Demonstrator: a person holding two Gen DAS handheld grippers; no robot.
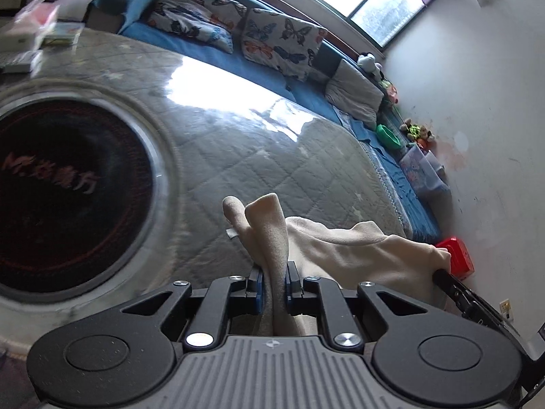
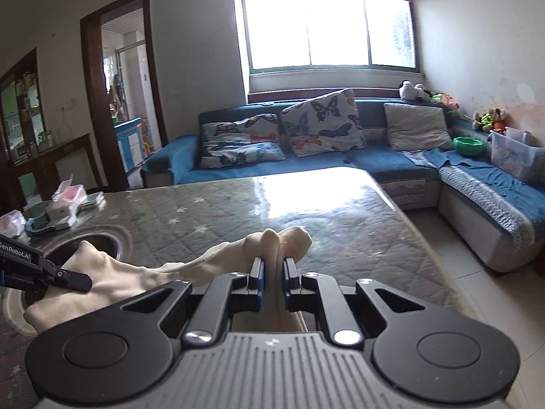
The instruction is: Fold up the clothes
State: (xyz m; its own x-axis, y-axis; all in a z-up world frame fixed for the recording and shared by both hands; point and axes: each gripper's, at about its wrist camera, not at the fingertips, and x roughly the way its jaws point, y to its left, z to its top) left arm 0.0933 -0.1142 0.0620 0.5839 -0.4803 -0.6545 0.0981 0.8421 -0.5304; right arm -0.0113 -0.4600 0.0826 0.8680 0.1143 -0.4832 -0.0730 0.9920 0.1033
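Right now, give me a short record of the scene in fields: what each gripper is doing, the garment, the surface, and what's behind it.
left gripper: shut on one end of the cream cloth
right gripper: shut on the other end of the cloth
cloth state: stretched between both grippers, bunched at each grip; whether it clears the table cannot be told
surface: table with a grey quilted star-print cover, round dark insert set into it
table clutter: boxes and packets at the far left corner
behind: blue sofa with butterfly cushions under a window
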